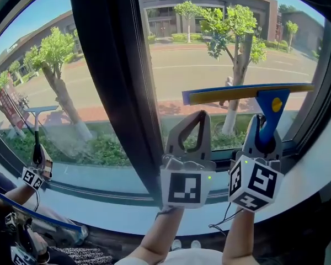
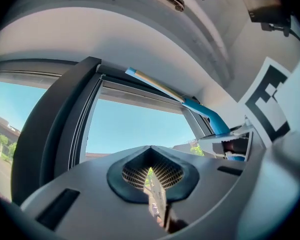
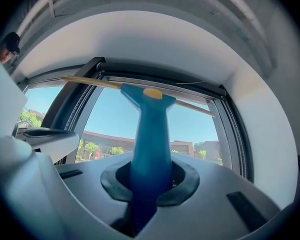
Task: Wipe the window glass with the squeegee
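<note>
Right gripper (image 1: 263, 141) is clamped on the squeegee's (image 1: 248, 93) blue handle, jaws pinching it low down with the blade up and crosswise on the right pane of glass (image 1: 209, 54). From the right gripper view the blade sits high, close to the top frame (image 3: 160, 86), its left end reaching towards the dark post (image 1: 116, 81). Whether the rubber is actually pressing the glass, I can't tell.

Left gripper (image 1: 190, 132) hangs just beside the right one, jaws pressed together on nothing, pointing up at the same pane. Far left, someone else's squeegee (image 1: 37, 127) works another pane.

Now the risks. The grip is down at the tail of the handle, so any hard push on the blade could twist it in the jaws, and then one end lifts and leaves a streak. The blade looks a touch tilted already, left end lower. That left end is near the post, so a sideways drift could knock it and jolt the handle loose. And the idle left gripper is close enough to bump the right one on a downward pull.
</note>
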Demonstrator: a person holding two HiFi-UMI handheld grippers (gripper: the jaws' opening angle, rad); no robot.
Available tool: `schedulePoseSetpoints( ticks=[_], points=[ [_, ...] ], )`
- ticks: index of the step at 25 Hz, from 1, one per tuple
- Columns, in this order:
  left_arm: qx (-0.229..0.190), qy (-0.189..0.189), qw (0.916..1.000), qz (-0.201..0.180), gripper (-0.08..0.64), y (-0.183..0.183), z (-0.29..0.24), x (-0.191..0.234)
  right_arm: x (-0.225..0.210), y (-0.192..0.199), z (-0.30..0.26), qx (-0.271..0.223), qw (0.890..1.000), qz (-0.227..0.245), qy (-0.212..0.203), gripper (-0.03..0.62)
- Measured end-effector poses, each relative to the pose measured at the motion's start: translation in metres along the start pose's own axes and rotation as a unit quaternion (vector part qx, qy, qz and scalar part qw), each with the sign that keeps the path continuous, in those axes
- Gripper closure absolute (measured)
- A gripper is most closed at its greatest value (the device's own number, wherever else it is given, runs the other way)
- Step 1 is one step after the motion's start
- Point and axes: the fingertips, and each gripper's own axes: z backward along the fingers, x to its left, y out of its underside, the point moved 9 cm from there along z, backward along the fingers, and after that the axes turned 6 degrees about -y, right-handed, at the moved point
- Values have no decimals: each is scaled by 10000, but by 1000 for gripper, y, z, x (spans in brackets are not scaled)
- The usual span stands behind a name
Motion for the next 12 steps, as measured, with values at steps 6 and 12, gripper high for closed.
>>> schedulePoseSetpoints(
  ticks=[6, 12],
  points=[
    [-9, -13, 10000, 28, 568, 1, 0, -6, -8, 2, 5, -85, 10000, 15, 29, 532],
    [-6, 8, 10000, 48, 568, 0, -2, -10, -12, 1, 6, -73, 10000, 24, 56, 532]
  ],
)
